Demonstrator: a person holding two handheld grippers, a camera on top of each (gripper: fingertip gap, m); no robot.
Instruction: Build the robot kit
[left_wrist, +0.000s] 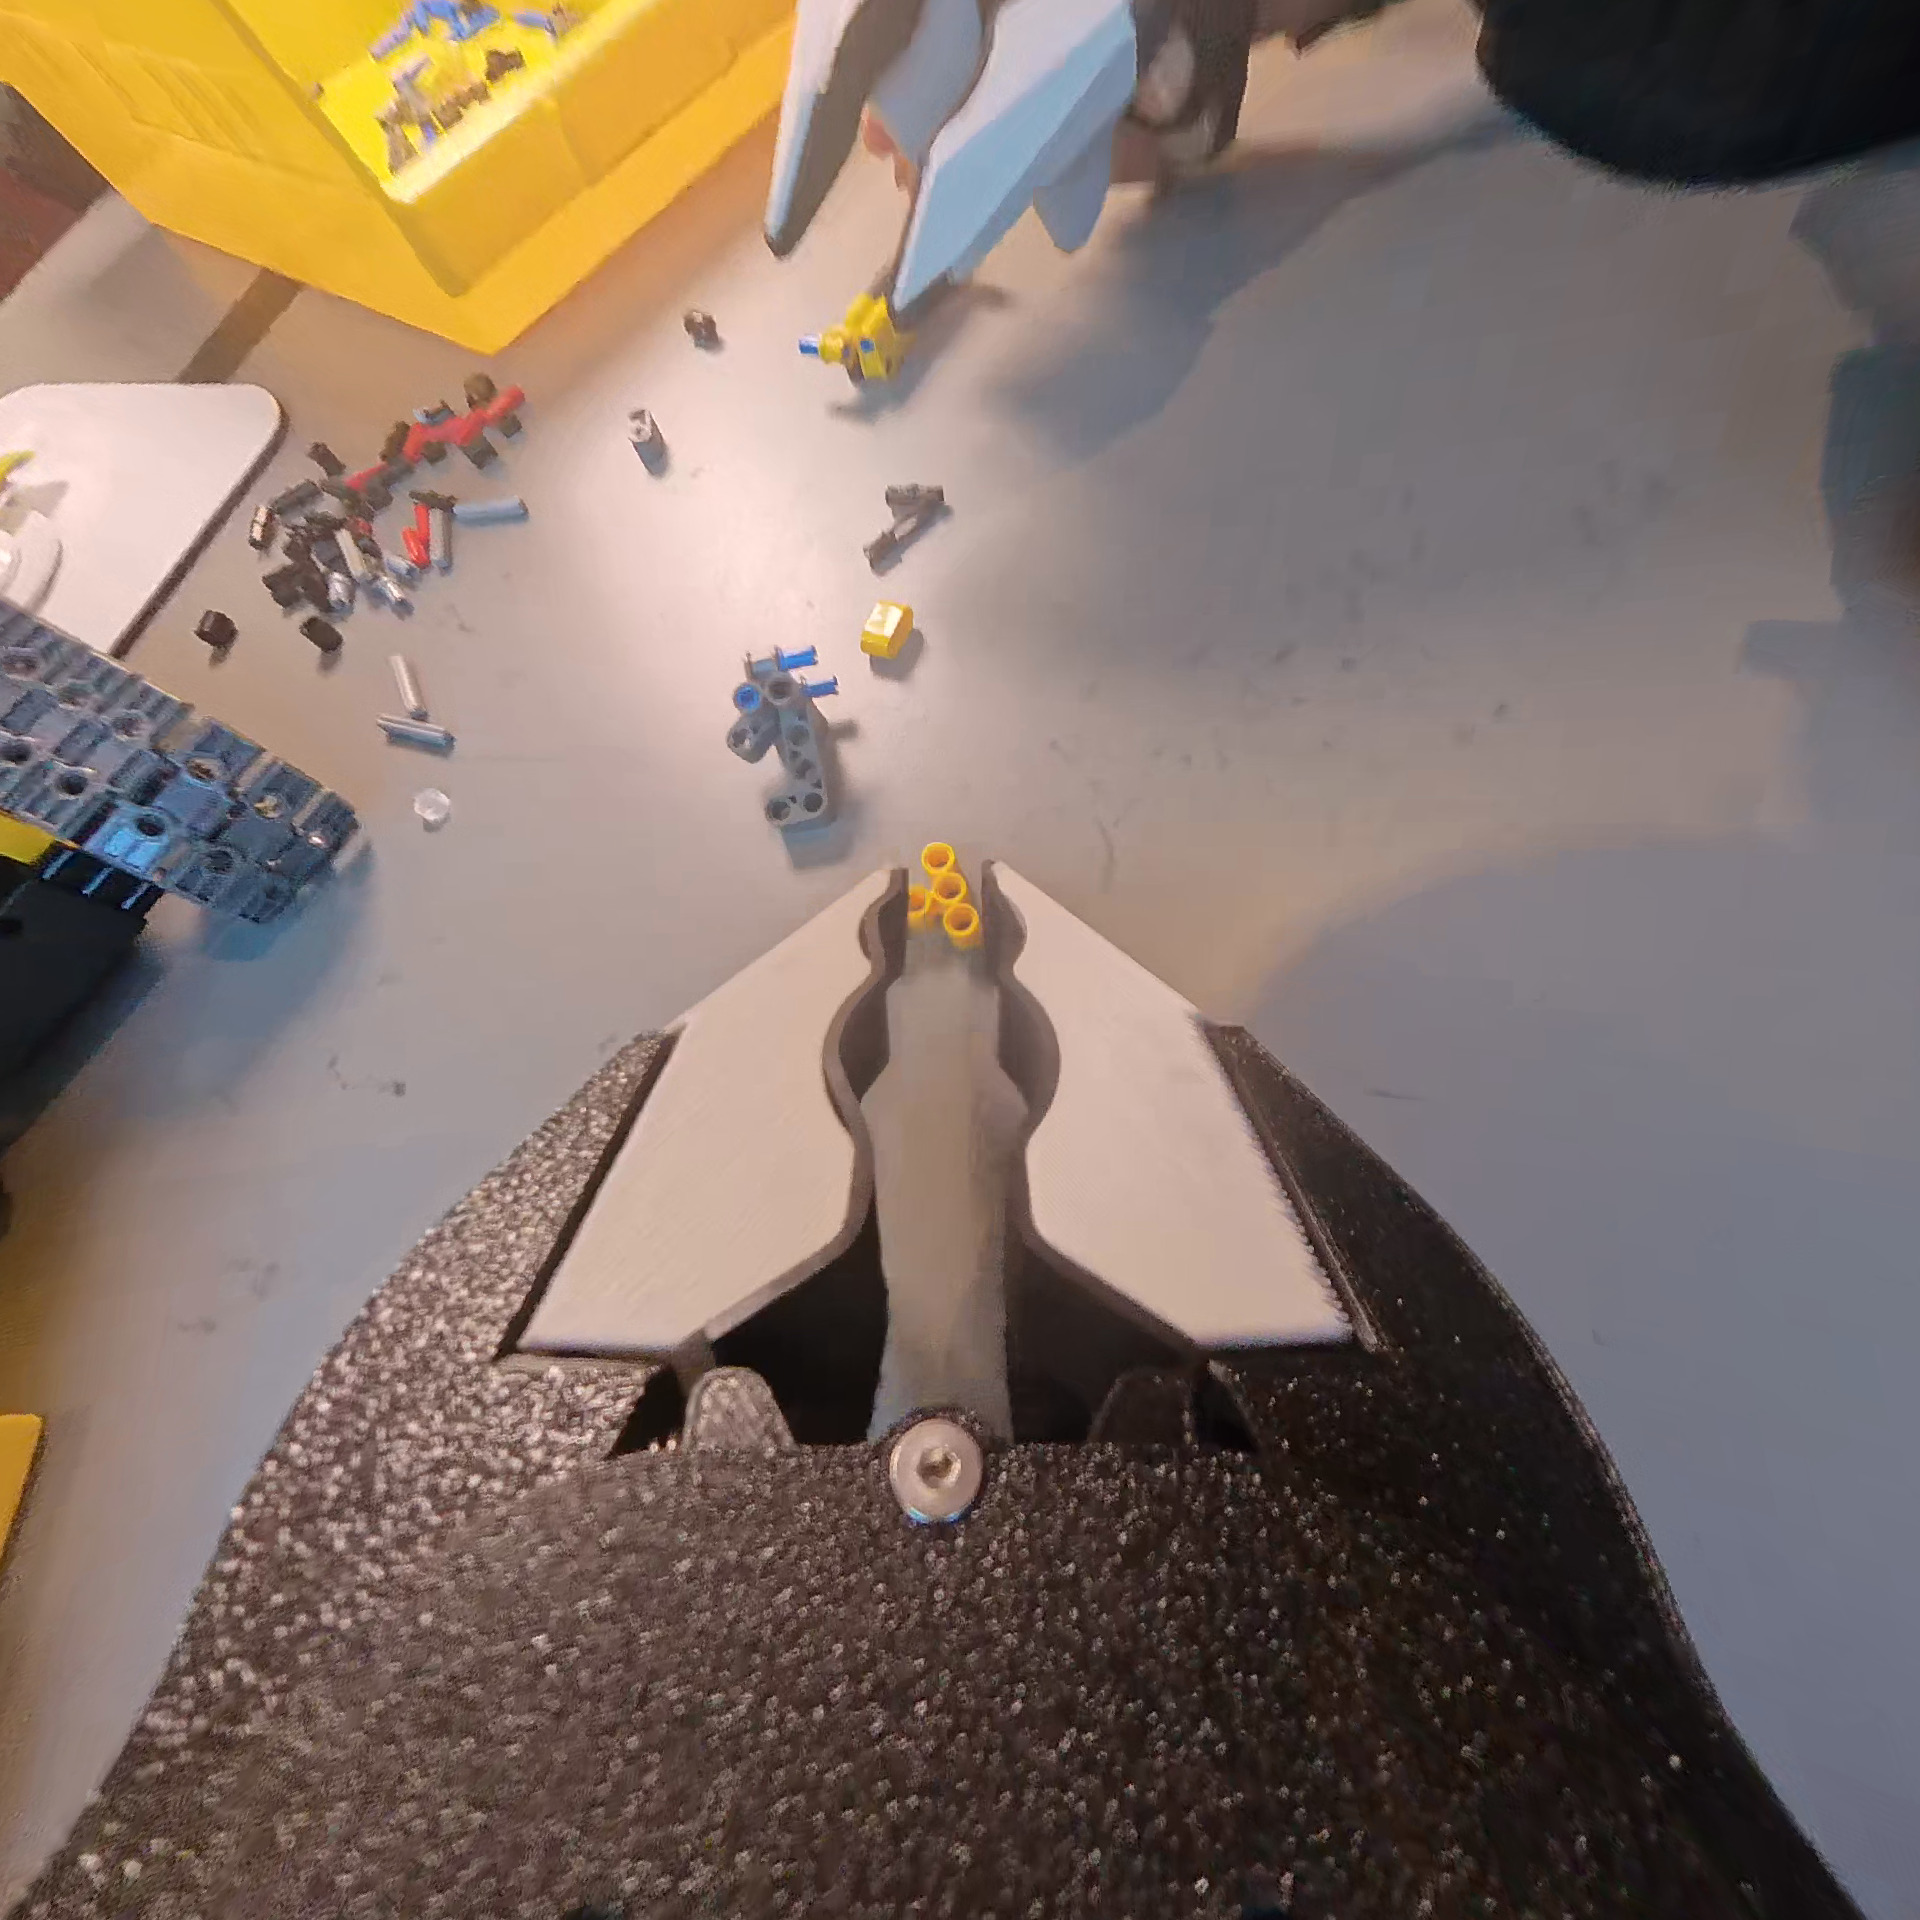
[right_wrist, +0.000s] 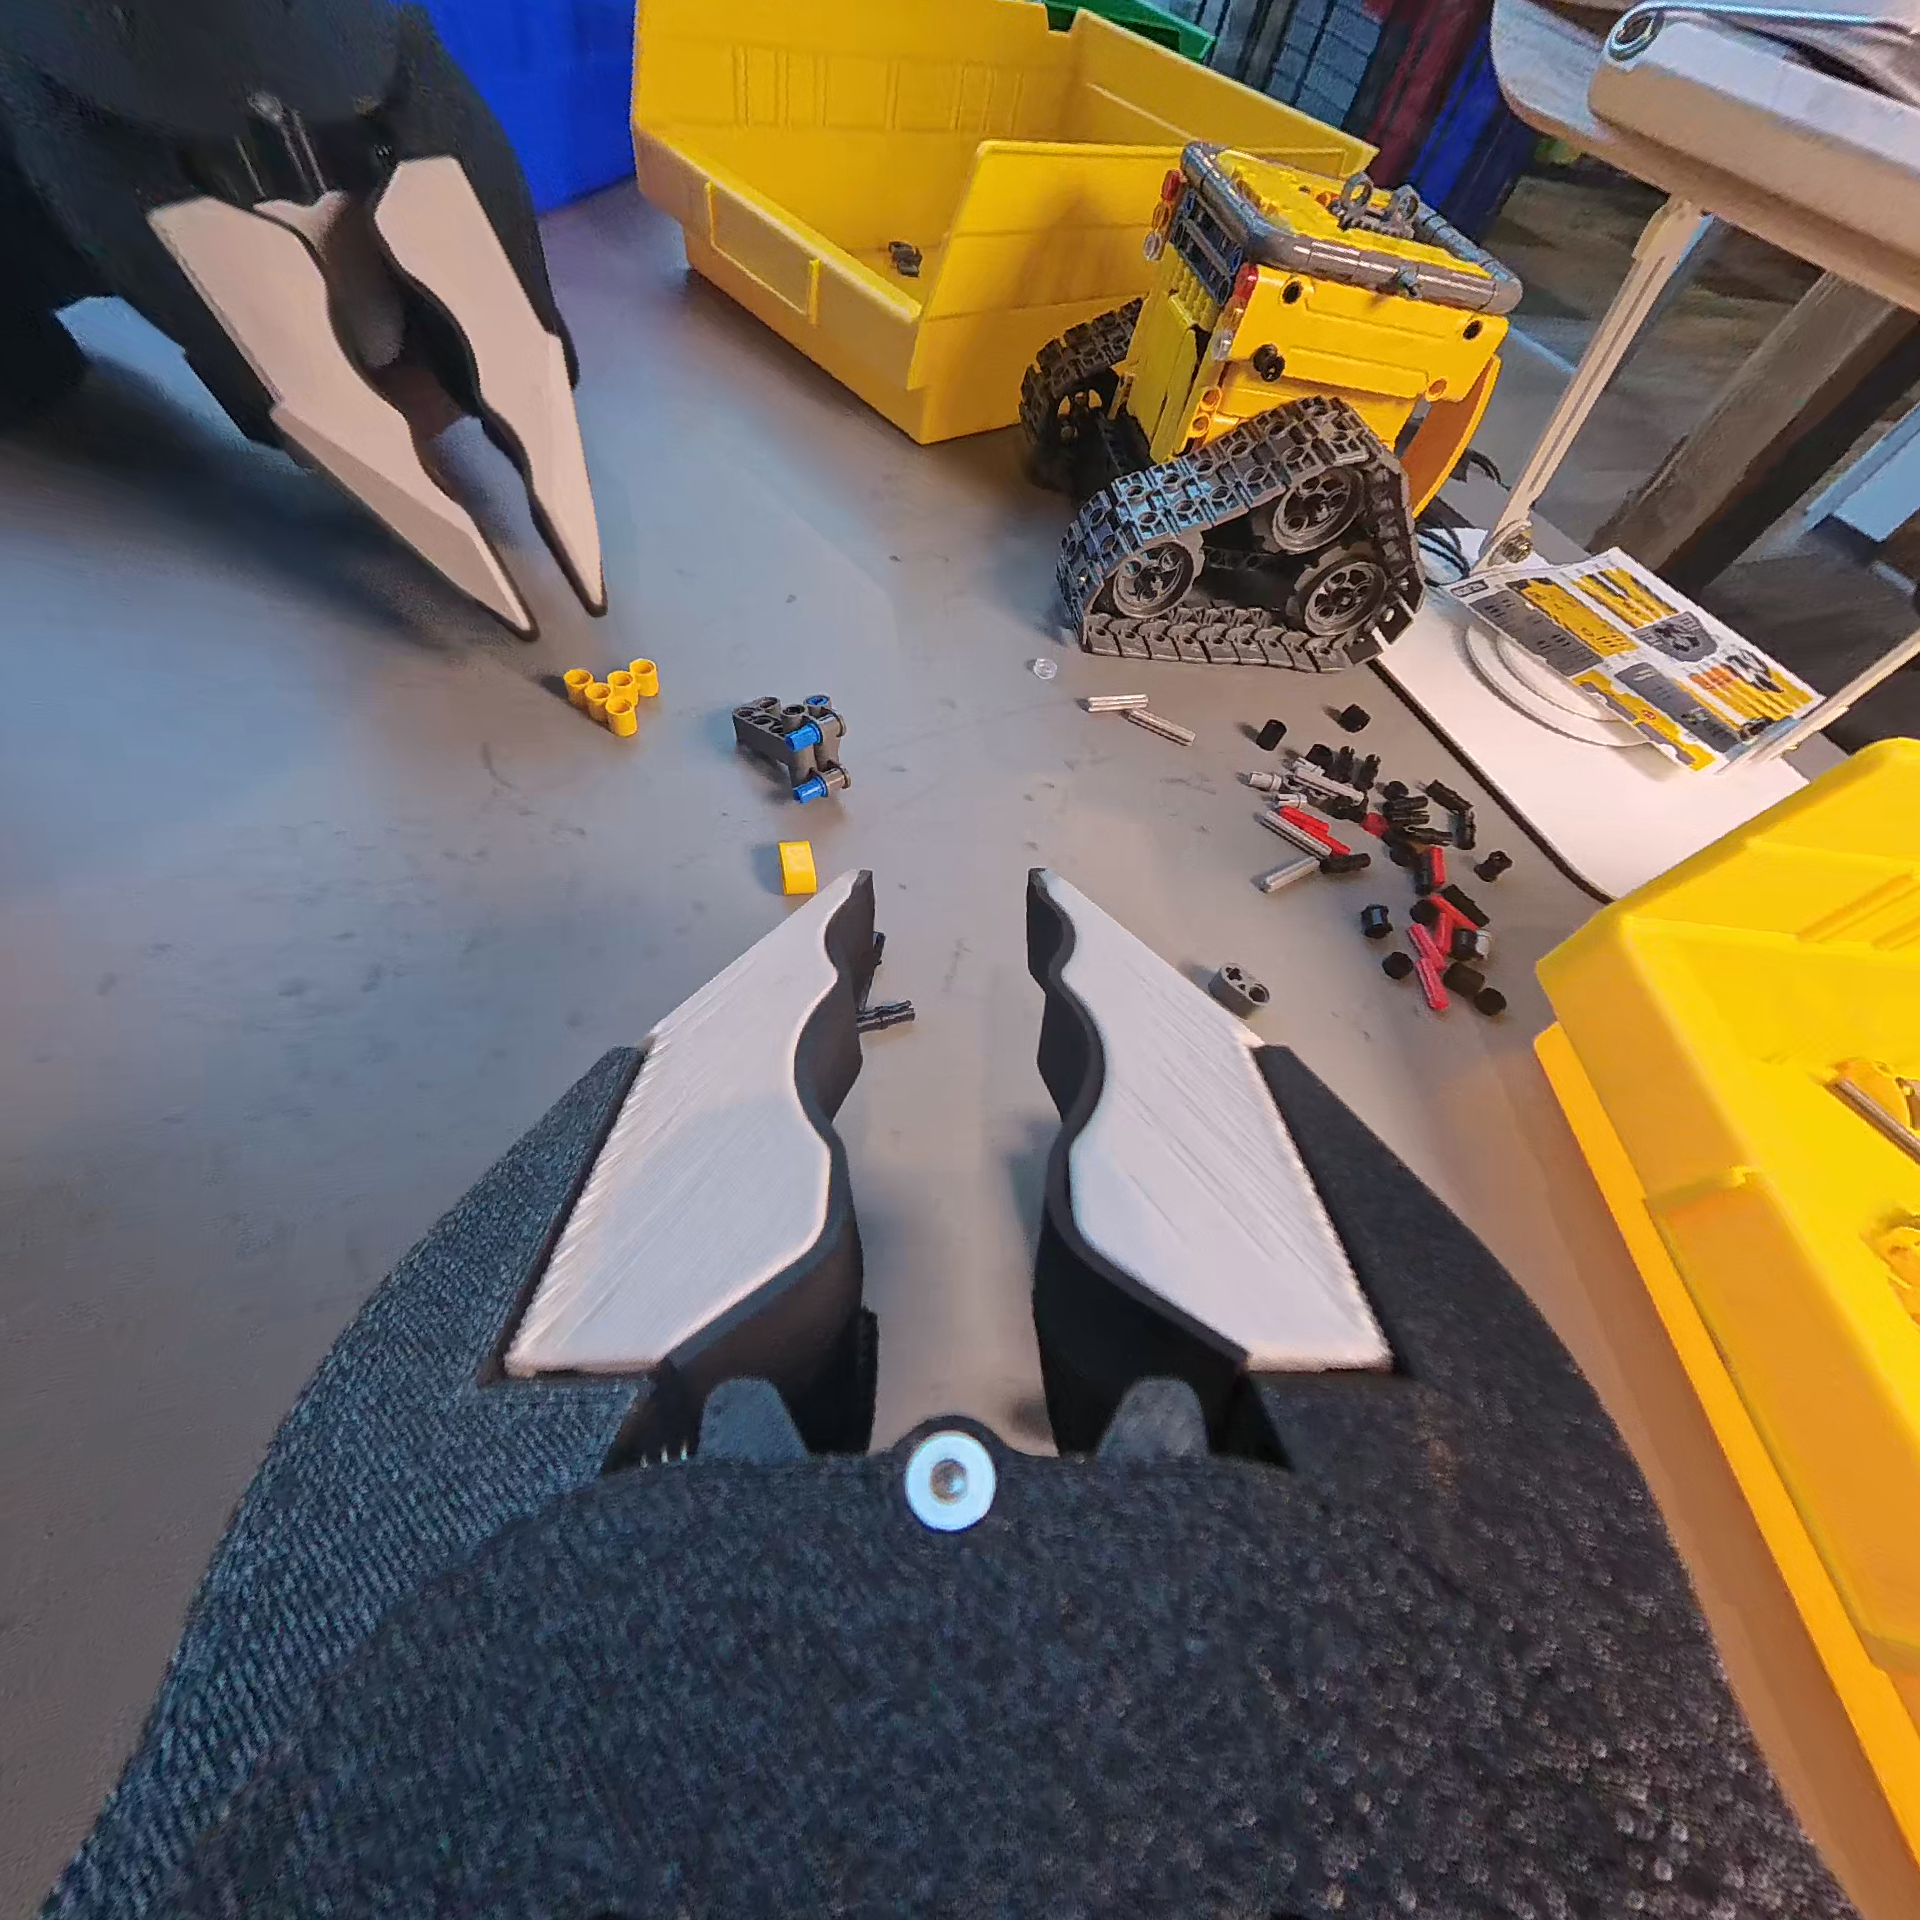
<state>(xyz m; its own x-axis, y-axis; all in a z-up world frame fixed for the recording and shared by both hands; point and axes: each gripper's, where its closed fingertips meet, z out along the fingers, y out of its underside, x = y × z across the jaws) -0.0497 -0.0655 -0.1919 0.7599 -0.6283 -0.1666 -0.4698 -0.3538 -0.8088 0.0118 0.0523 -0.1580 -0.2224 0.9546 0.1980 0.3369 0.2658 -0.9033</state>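
The left gripper (left_wrist: 940, 883) hangs with its tips just over a yellow cluster of short tubes (left_wrist: 943, 896), which lies flat on the grey table (left_wrist: 1351, 727) on the near side of the grey beam with blue pins (left_wrist: 784, 727), close to it. Its jaws are nearly together with a narrow gap, and the right wrist view shows the tips clear of the cluster and grasping nothing.

The right gripper (right_wrist: 945, 883) is on the far side of that beam from the cluster, jaws spread wide and empty. A small yellow brick (right_wrist: 798, 865) sits just off its left fingertip, between it and the beam. A black pin (right_wrist: 883, 1013) lies against the inner edge of the same finger. In the left wrist view a yellow-and-blue piece (left_wrist: 868, 343) sits right at one tip, though I cannot tell if they touch.

Beyond the beam, well apart, stand a pile of black and red pins (right_wrist: 1392, 862), a tracked yellow model (right_wrist: 1268, 416) and a yellow bin (right_wrist: 831, 208).

As I judge it, the cluster is light and knobbly: a narrow gap coming down off-centre would push or flip it towards the beam rather than straddle it. The right fingers are low among loose parts, so any sideways sweep would scatter the brick and pin
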